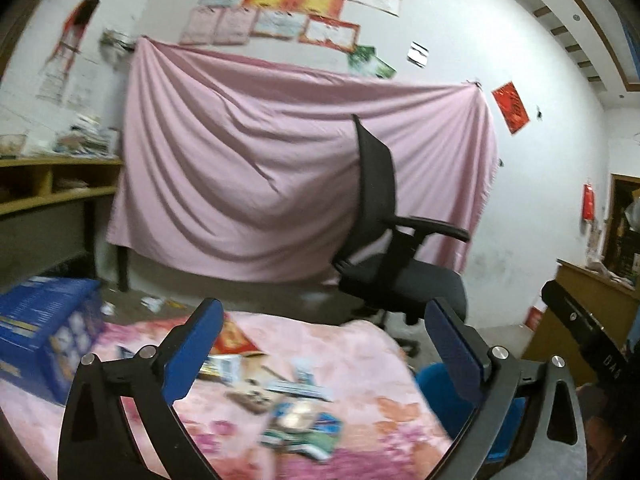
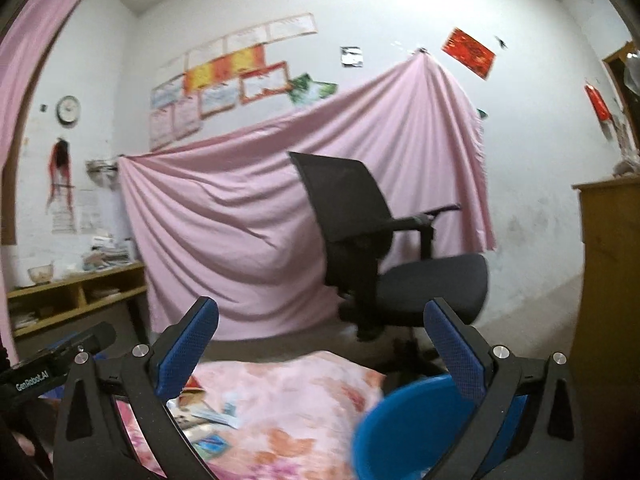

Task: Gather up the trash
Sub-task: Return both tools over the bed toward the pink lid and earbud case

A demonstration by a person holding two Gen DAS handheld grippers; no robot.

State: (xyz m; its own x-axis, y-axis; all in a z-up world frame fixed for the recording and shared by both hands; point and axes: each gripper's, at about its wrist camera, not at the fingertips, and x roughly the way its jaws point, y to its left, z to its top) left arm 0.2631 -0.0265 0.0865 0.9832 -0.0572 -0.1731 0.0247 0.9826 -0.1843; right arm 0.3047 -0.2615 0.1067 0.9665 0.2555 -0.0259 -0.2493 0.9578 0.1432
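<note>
Several pieces of trash lie on a pink floral blanket point(image 1: 360, 364): a blue-green wrapper point(image 1: 300, 424), flat papers point(image 1: 296, 384) and a red packet point(image 1: 232, 338). My left gripper point(image 1: 326, 340) hangs open above them with nothing between its blue pads. In the right wrist view the right gripper point(image 2: 322, 344) is also open and empty, pointing level toward the chair. A blue bin point(image 2: 400, 432) sits low right, partly behind the right finger; its rim also shows in the left wrist view as a blue bin point(image 1: 436, 384). Wrappers point(image 2: 212, 412) lie left of it.
A black office chair point(image 1: 392, 240) stands just past the blanket, in front of a pink sheet point(image 1: 240, 168) hung on the wall. A blue carton point(image 1: 44, 328) sits at the left. Wooden shelves point(image 1: 48, 188) are on the left, a wooden cabinet point(image 2: 608, 280) on the right.
</note>
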